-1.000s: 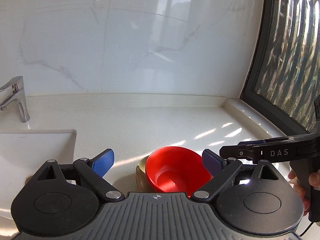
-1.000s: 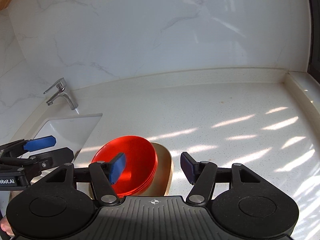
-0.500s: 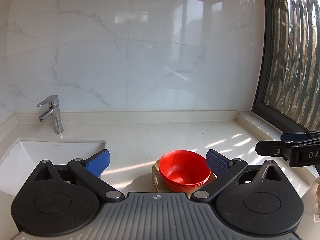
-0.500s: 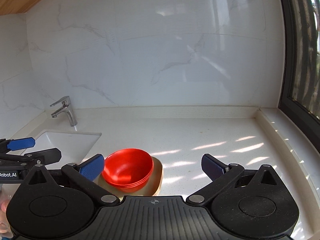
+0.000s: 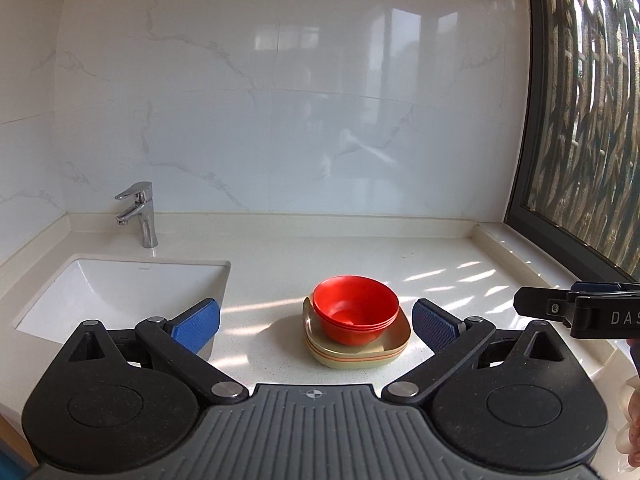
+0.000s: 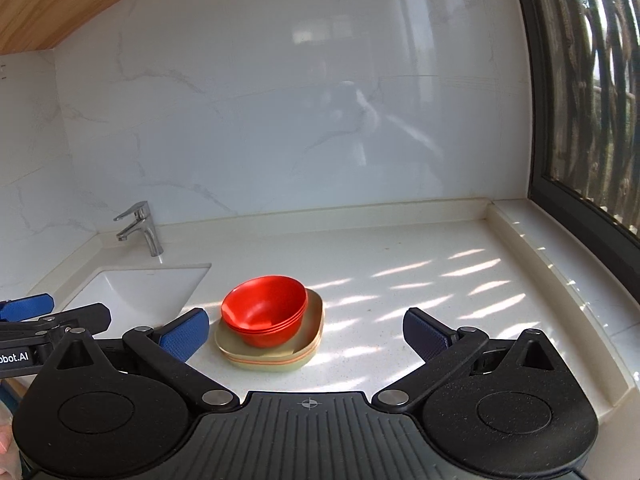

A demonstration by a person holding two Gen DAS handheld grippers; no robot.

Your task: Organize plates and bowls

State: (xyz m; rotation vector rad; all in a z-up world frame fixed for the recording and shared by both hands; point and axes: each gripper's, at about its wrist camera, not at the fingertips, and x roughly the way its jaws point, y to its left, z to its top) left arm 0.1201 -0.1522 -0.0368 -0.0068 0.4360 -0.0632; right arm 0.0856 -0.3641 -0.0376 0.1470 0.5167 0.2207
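Bowls [image 5: 355, 314] in glossy red sit nested together, three rims showing as stacked lines, on top of a pile of beige plates [image 5: 394, 350] with rounded-square outlines and thin orange stripes along their edges. The whole stack rests on the pale speckled counter [image 5: 360, 260], just right of the white sink [image 5: 120, 292] and its chrome tap [image 5: 138, 212], with bars of sunlight falling across the surface to the right.

Compared with a second ago, both cameras have pulled back and risen: the stack, which then filled the space between the fingers at close range, now lies well ahead of both tools, small and fully in view.

The left gripper [image 5: 316, 322] has its blue pads [image 5: 198, 322] spread wide with nothing between them. The right gripper [image 6: 306, 330] is likewise spread wide and holds nothing; its pads [image 6: 186, 332] frame the stack from a distance, the stack sitting toward the left pad in that view.

The topmost bowl holds nothing visible inside, and the sink basin looks bare white.
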